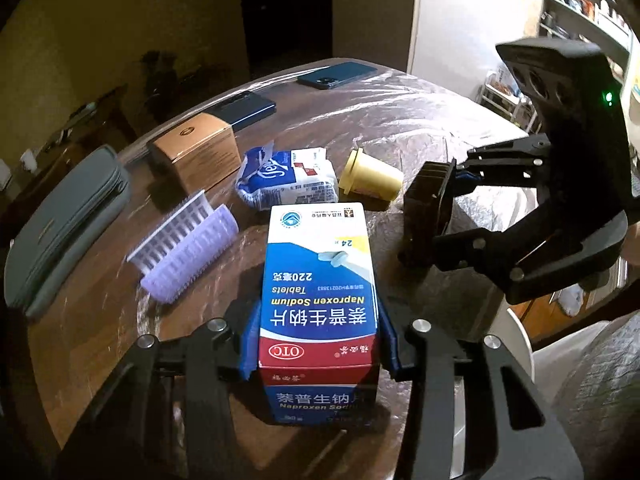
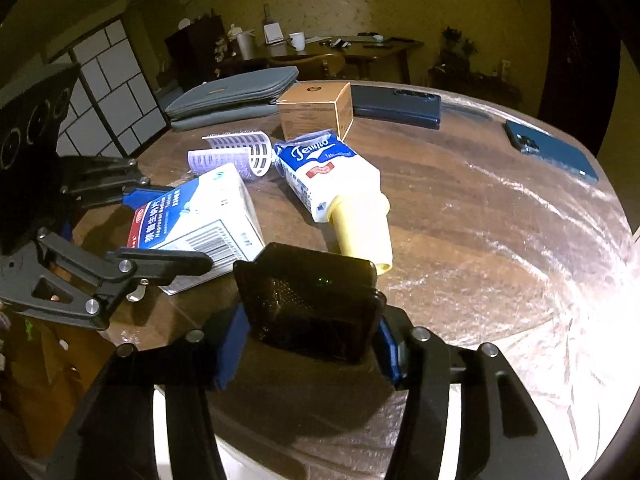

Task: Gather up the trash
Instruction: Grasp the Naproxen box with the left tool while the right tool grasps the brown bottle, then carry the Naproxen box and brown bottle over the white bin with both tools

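The left gripper [image 1: 318,354] was closed on a blue, white and red medicine box [image 1: 318,292], its blue pads pressed against both sides, the box raised at the near edge of the wooden table [image 1: 400,120]. The right gripper [image 2: 310,344] was clamped around a small black basket [image 2: 308,300]. A tissue pack [image 1: 288,180] and yellow cup [image 1: 370,178] were seen farther back.

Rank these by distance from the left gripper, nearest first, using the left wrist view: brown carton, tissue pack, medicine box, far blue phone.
1. medicine box, between its fingers
2. tissue pack, just beyond
3. brown carton, further back on the left
4. blue phone, at the far edge
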A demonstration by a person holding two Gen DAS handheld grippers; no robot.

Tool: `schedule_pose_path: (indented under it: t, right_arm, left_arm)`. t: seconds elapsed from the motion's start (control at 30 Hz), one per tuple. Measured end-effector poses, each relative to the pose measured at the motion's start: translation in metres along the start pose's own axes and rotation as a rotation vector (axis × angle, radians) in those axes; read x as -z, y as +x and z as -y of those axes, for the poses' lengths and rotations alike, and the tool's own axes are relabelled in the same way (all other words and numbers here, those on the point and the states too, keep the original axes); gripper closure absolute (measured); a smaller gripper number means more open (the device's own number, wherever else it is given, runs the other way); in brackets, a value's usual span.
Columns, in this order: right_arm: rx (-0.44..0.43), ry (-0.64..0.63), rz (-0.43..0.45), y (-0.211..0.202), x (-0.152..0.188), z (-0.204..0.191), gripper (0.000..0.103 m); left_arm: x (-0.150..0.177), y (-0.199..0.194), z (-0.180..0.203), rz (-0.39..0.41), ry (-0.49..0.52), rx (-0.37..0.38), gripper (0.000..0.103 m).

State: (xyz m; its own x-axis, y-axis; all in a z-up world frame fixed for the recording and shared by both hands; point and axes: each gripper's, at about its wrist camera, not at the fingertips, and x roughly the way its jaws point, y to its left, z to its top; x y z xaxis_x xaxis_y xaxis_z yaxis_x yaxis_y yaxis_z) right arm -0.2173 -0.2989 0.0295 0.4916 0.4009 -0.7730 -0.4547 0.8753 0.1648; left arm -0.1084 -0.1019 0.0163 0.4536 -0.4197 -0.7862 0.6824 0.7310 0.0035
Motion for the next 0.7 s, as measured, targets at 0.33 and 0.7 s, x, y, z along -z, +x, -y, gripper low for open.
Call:
schedule_pose_path:
  t: [0.33, 0.7]
  right_arm:
    - [-0.014, -0.006, 0.007, -0.018, 0.008, -0.004, 0.05]
    - [-0.053, -0.011, 0.012, -0.044, 0.02, -0.01, 0.05]
  left_arm:
    - [0.011, -0.012, 0.014, 0.012, -0.11, -0.031, 0.056]
    - [0.023, -0.029, 0.034, 0.017, -0.217, -0.07, 0.056]
